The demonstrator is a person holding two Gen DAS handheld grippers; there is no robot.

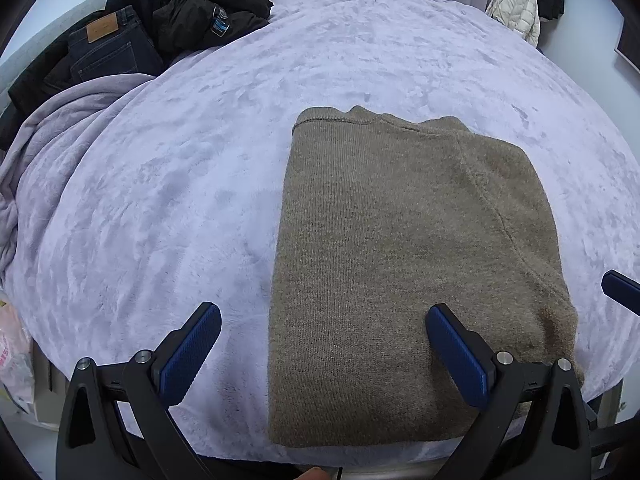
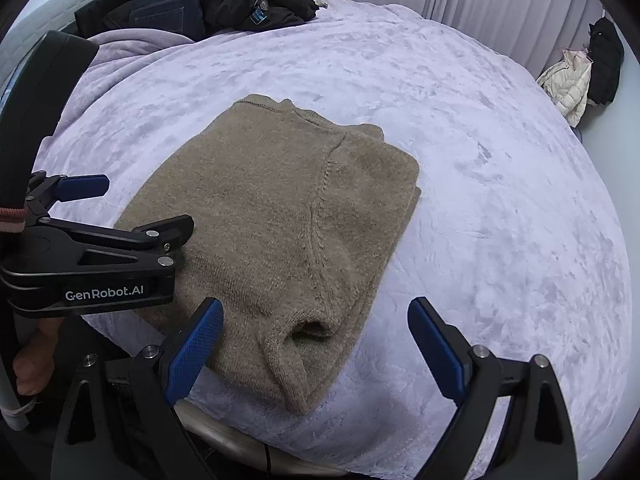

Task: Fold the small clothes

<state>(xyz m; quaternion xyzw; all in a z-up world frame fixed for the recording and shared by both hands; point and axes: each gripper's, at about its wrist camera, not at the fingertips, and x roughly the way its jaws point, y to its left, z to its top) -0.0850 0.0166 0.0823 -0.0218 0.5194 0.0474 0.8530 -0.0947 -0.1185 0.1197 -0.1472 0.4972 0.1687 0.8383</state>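
A brown knitted sweater (image 1: 404,264) lies folded into a long rectangle on the lilac plush blanket (image 1: 192,184) that covers the bed. Its near short edge is close to the bed's front edge, and a sleeve cuff (image 2: 308,330) shows at the near right corner, with its opening facing up.

The left gripper (image 1: 324,340) hangs low over the near left part of the sweater. Its jaws are spread wide and hold nothing; one blue pad is above the blanket, the other above the knit. From this view I cannot tell if the pads touch the fabric.

The right gripper (image 2: 316,340) is also spread wide and empty, near the cuff corner. Its left pad is over the sweater, its right pad over the blanket.

At the far left corner of the bed lie folded dark jeans (image 1: 108,48) and a black jacket (image 1: 200,12). A cream puffer jacket (image 1: 516,8) hangs at the far right.
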